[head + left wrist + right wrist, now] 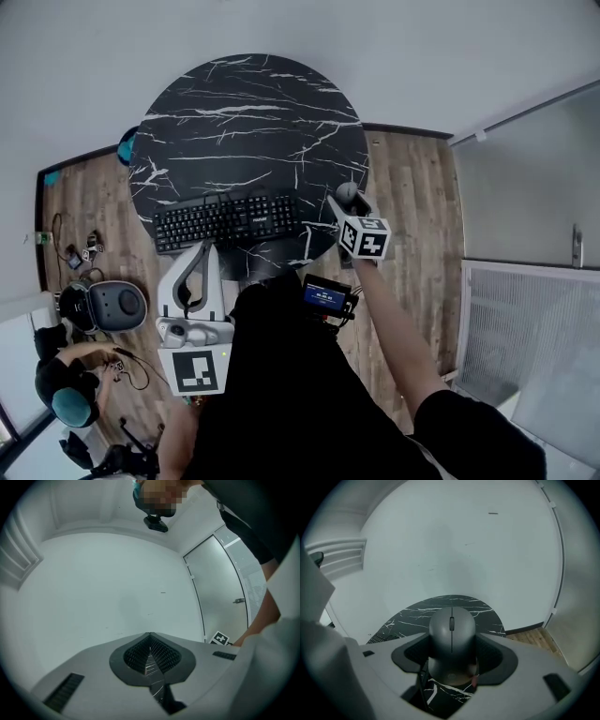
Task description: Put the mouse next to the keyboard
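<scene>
Over the right edge of the round black marble table (248, 122): grey mouse (348, 193), pinched by its two sides in the jaws of the right gripper (348, 199). From the right gripper view, stands nose-up between the dark pads (494, 656) of that gripper (452, 654), the mouse (452, 632) with its scroll wheel facing the camera and white-veined table (440, 603) behind and beneath it. Cannot tell whether it touches the marble. Sits near the right end of the black keyboard (228, 220), apart from it, with a strip of bare marble between. Along the near edge of the table: the keyboard, long side following that edge, one end (384, 632) just showing at the left of the right gripper view. Just beside the keyboard's near long side, toward its left half: tip of the left gripper (208, 248), body reaching back off the near edge. Jaws of the left gripper (150, 641) pressed together tip to tip, holding nothing, aimed at a pale wall (103, 583). At the right of that view: the right gripper's marker cube (220, 638). Around the table: wood-plank floor (412, 216), with an open round case (105, 305) lying on it to the left.
</scene>
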Tool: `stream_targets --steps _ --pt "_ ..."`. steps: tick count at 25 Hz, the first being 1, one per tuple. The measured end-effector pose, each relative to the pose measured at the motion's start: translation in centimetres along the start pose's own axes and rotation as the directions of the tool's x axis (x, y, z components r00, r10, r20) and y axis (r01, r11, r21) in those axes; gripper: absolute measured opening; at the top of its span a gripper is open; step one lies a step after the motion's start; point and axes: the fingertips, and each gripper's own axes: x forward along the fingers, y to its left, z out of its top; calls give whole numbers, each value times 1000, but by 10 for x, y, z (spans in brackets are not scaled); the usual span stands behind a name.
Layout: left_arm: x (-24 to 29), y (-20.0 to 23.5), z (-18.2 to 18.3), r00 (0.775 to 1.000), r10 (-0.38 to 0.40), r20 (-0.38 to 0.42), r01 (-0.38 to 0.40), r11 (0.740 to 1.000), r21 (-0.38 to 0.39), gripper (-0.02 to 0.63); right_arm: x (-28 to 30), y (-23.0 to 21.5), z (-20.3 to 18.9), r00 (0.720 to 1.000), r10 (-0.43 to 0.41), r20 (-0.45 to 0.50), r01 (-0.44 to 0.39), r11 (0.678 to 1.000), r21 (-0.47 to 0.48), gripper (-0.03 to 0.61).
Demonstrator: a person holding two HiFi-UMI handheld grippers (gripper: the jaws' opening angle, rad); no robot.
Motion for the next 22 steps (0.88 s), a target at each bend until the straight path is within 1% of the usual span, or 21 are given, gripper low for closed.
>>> stream_targets --steps 3,6,9,12,22 --pt "-1 0 0 1000 0 -2 0 1000 8 12 12 -3 -13 999 -1 -35 2 1000 3 278" --pt "-1 0 -1 1000 -6 -8 6 1000 11 12 26 -3 -26 998 6 -69 -4 1000 27 278" --pt "-5 0 -5 1000 -4 -20 4 1000 5 12 37 -4 -44 994 2 -113 2 999 35 278" --pt "-8 0 -9 999 -5 -36 6 1000 17 12 45 -5 -60 988 0 -152 8 999 48 278" --pt "-10 3 -17 997 1 -75 2 999 35 12 62 -12 -87 976 -17 -219 28 999 47 278"
